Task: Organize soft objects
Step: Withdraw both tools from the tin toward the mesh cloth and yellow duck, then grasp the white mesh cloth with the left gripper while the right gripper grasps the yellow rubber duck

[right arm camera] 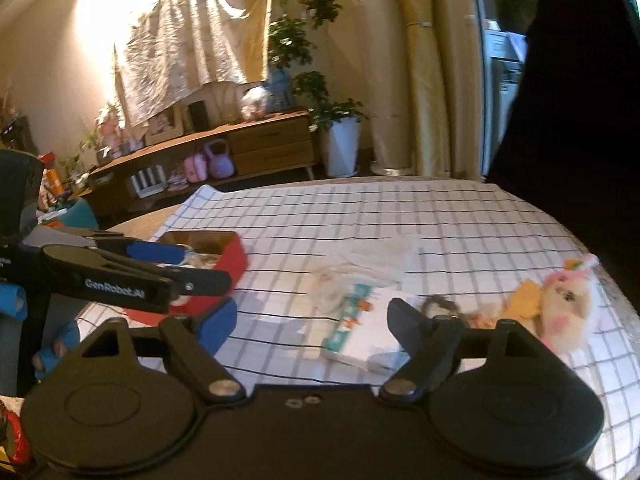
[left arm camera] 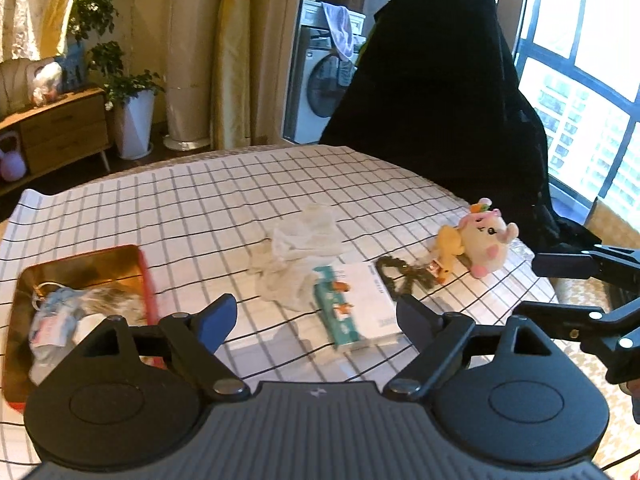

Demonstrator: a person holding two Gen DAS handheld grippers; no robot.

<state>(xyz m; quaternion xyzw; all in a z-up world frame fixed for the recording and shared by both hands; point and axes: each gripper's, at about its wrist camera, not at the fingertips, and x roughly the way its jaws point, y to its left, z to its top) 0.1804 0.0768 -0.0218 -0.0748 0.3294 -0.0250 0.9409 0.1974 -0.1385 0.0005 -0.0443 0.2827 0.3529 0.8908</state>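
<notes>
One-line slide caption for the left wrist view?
Open left tool above checked cloth with crumpled white cloth, tissue pack, plush toy and red tin.

Crumpled white cloth (left arm camera: 296, 248) mid-table; pink plush toy (left arm camera: 486, 238) toppled at right.

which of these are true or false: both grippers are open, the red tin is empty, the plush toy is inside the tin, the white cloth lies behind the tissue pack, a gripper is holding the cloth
1. Both grippers are open: true. The left gripper and the right gripper have wide jaws with nothing between them.
2. The red tin is empty: false. It already holds small items.
3. The plush toy is inside the tin: false. It lies on the checked cloth at the far right.
4. The white cloth lies just behind the tissue pack: true.
5. A gripper is holding the white cloth: false. It lies free.
</notes>
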